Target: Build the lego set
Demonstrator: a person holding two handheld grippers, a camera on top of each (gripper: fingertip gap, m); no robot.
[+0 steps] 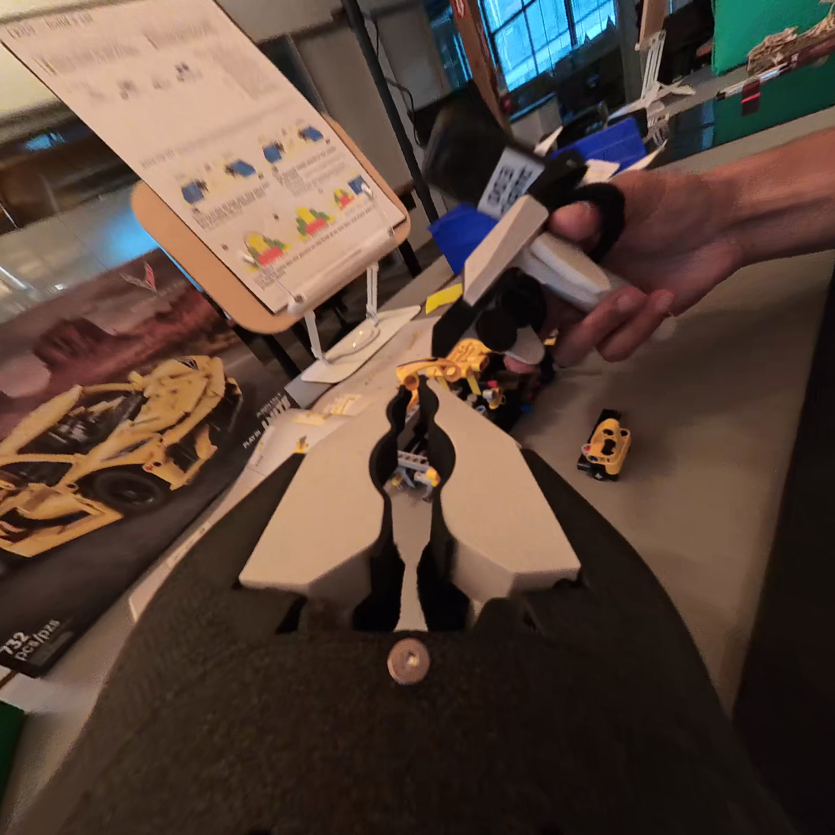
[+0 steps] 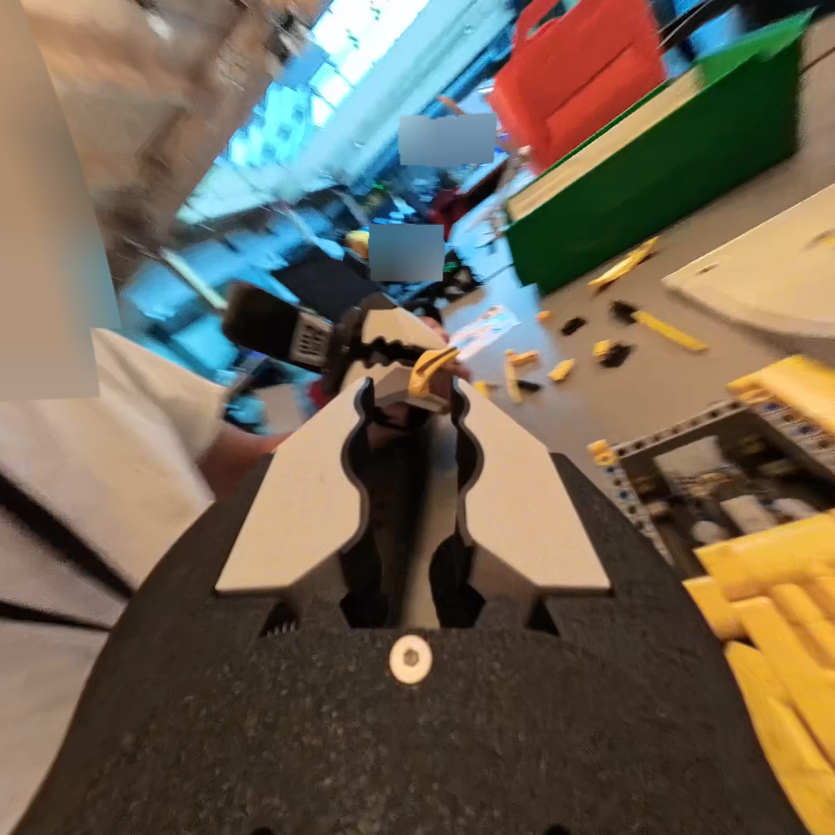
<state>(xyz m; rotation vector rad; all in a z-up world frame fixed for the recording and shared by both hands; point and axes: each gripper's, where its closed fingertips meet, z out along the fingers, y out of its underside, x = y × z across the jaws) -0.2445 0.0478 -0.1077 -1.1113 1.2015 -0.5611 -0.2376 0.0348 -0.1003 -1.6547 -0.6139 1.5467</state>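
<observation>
Left wrist view looks down its own two grey fingers, which close on a curved yellow piece point(image 1: 418, 371) right at their tips; the left gripper point(image 1: 418, 384) pinches it with only a thin slit left between the black pads. The piece is a slender arched part. Its long axis runs across the fingers, roughly left to right in this view, with one rounded end hanging down at the left of the tips and the arch rising toward the right. Just beyond it sits the partly built yellow and black model point(image 1: 479, 375) on the grey table point(image 1: 677, 497). The right gripper point(image 1: 452, 334), held by a hand point(image 1: 668, 253), reaches down over the model from the right. A small yellow and black subassembly point(image 1: 605, 445) lies apart on the table to the right. The set's box point(image 1: 104, 443) lies at the left, and an instruction sheet on a stand point(image 1: 253, 180) leans behind.

In the right wrist view, the right gripper's point(image 2: 411, 393) fingers stand apart with a clear gap and nothing between them. Ahead, the left gripper point(image 2: 445, 357) shows from the side, clamped on the same yellow piece point(image 2: 429, 368), whose curve hooks down from the pads. Loose yellow and black parts point(image 2: 605, 350) are scattered on the table point(image 2: 519, 420) beyond, and a grey frame with yellow panels point(image 2: 723, 474) fills the right edge. This view is blurred.
</observation>
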